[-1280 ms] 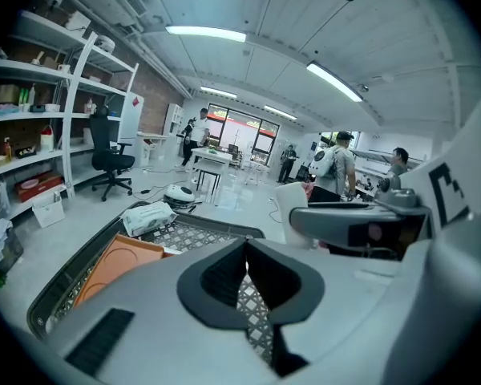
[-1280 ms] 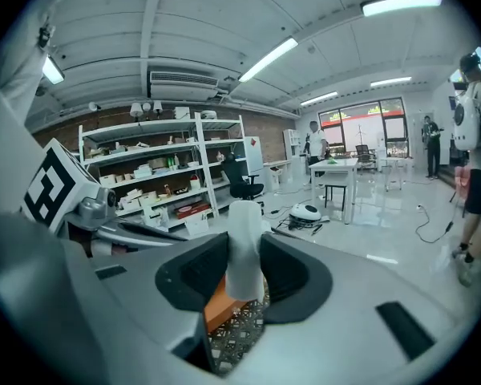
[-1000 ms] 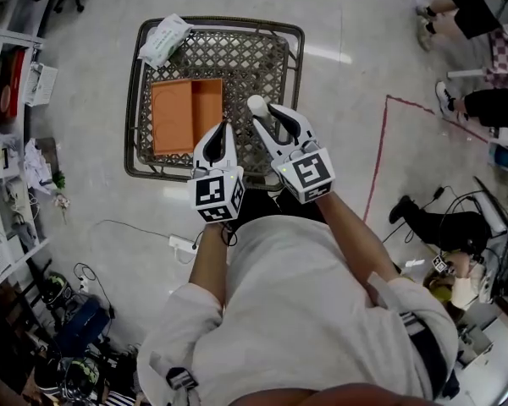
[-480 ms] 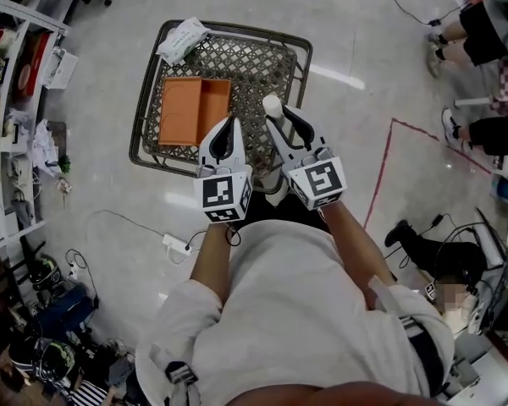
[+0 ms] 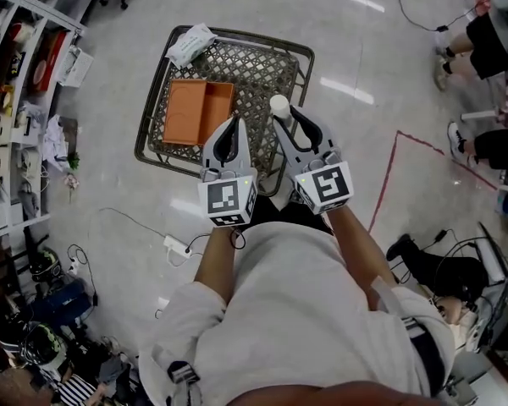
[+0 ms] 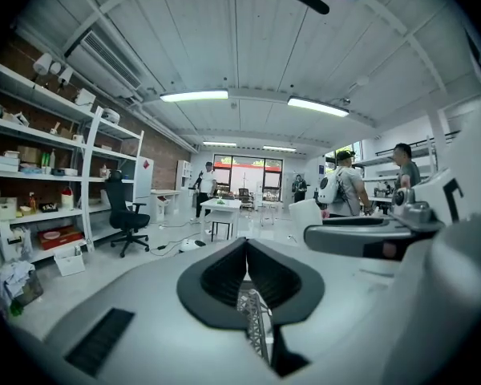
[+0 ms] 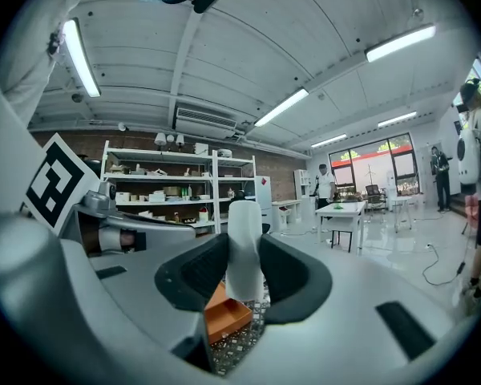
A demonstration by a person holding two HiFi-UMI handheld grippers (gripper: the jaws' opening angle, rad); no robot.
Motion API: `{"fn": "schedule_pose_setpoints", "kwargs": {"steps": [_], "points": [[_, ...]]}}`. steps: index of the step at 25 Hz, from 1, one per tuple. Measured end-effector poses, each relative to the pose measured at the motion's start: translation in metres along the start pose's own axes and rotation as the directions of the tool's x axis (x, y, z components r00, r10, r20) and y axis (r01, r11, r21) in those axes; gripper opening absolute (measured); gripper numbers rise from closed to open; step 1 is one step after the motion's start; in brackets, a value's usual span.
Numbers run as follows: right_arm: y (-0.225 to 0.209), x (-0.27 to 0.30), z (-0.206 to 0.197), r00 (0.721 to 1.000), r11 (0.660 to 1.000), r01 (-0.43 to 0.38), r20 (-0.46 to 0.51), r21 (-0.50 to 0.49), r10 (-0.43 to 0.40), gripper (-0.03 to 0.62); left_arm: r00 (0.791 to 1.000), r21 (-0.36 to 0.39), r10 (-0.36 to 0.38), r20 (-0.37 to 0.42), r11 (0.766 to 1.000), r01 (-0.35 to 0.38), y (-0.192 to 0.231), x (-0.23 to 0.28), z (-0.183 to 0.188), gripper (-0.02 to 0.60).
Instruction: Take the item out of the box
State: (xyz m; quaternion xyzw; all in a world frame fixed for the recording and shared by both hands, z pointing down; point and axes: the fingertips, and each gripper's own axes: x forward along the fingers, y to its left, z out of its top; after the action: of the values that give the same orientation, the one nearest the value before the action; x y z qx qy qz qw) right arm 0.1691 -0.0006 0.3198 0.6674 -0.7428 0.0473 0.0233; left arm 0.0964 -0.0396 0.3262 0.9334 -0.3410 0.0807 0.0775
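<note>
Shelves point(image 5: 17, 100) line the nine o'clock edge of the head view. A white packet point(image 5: 190, 44) lies on the eleven o'clock corner of the wicker basket point(image 5: 296, 53). In the basket's left half sits the open orange box point(image 5: 199, 112), which looks empty. At five o'clock from the box hangs the left gripper point(image 5: 230, 125), its jaws closed together with nothing between them. Just to its three o'clock, the right gripper point(image 5: 286, 118) is clamped on a white tube point(image 5: 278, 106), held upright over the basket and clear of the box. A red line point(image 5: 389, 167) marks the floor at three o'clock.
</note>
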Motion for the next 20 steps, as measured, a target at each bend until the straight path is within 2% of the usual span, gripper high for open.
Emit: {"fn": "schedule_pose_setpoints", "kwargs": {"steps": [9,13,20], "points": [[0.002,-0.019,0.044,0.992,0.997,-0.027,0.118,-0.076,0.036,0.124,0.996,0.024,0.051,0.078,0.998,-0.053,-0.008,-0.02,0.026,0.011],[0.012,-0.024,0.064,0.985,0.997,-0.047,0.162,-0.068,0.057,0.123,0.989,0.037,0.075,0.124,0.996,-0.08,-0.007,-0.031,0.042,0.011],[0.021,-0.031,0.089,0.978,0.996,-0.039,0.202,-0.084,0.055,0.123,0.983,0.044,0.076,0.165,0.996,-0.084,-0.008,-0.043,0.062,0.011]]}}
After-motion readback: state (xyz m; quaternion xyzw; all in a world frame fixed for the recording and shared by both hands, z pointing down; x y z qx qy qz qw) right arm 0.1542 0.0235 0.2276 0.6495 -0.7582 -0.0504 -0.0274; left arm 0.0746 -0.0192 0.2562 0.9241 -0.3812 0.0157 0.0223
